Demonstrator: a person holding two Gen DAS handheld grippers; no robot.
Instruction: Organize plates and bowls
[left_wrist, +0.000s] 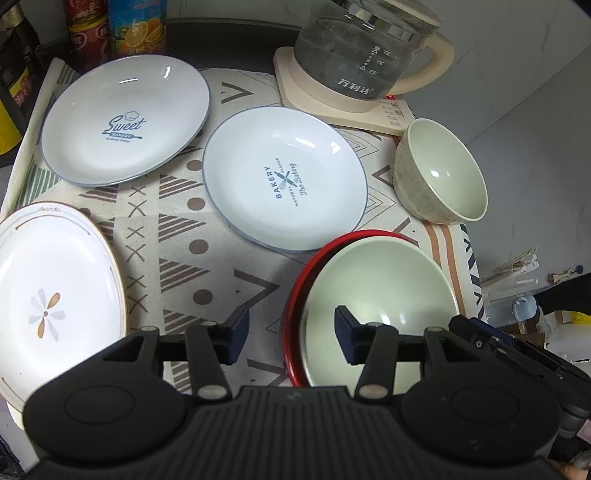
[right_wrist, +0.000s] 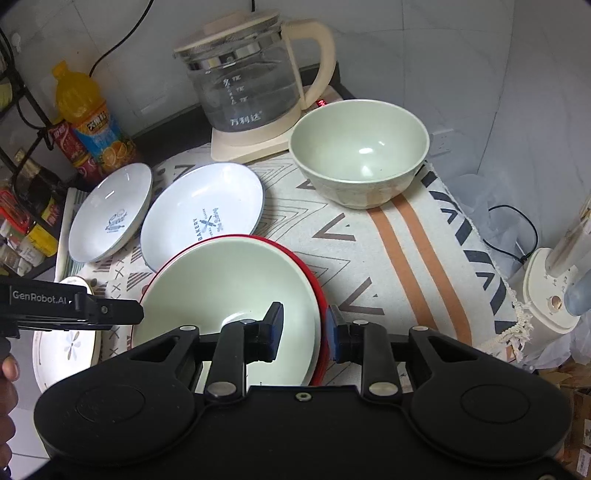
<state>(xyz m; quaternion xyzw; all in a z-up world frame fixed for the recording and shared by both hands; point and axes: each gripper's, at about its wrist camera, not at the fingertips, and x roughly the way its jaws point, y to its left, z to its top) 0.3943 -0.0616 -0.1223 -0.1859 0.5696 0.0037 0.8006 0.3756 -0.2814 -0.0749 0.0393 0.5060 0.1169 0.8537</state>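
Pale green bowl (right_wrist: 229, 295) nested inside red bowl (right_wrist: 320, 295), near front edge of surface (right_wrist: 406, 240), on patterned cloth. Right tongs (right_wrist: 304, 328) straddling the right-hand rims of the pair: one finger inside the green bowl, the other outside the red wall. Gap narrow, pads close to the rims; firm contact not confirmable, so cannot tell whether clamped. Left tongs (left_wrist: 291, 330) wide, holding nothing, hovering low over cloth just left of the same stack, right finger above the green interior.

Further out: second green bowl (right_wrist: 360, 155) standing alone near kettle (right_wrist: 251, 77). "The Baking" plate (left_wrist: 284, 177) just behind the stack, "Sweet" plate (left_wrist: 125, 118) beyond it to the left, flower plate (left_wrist: 55, 295) at the left front edge. Bottles (right_wrist: 88, 118) and clutter at far left.

Judged step: gripping the nested pair at the rim, likely to carry toward the lone bowl or to seat it.

For a clean grip: pinch both walls together, pads square to the rim, deep enough past the lip. Lift level; glazed bowls likely slick, inner one may slide if tilted. Keep clear of the neighbouring plate rim when moving. Left tongs available to steady the opposite rim.
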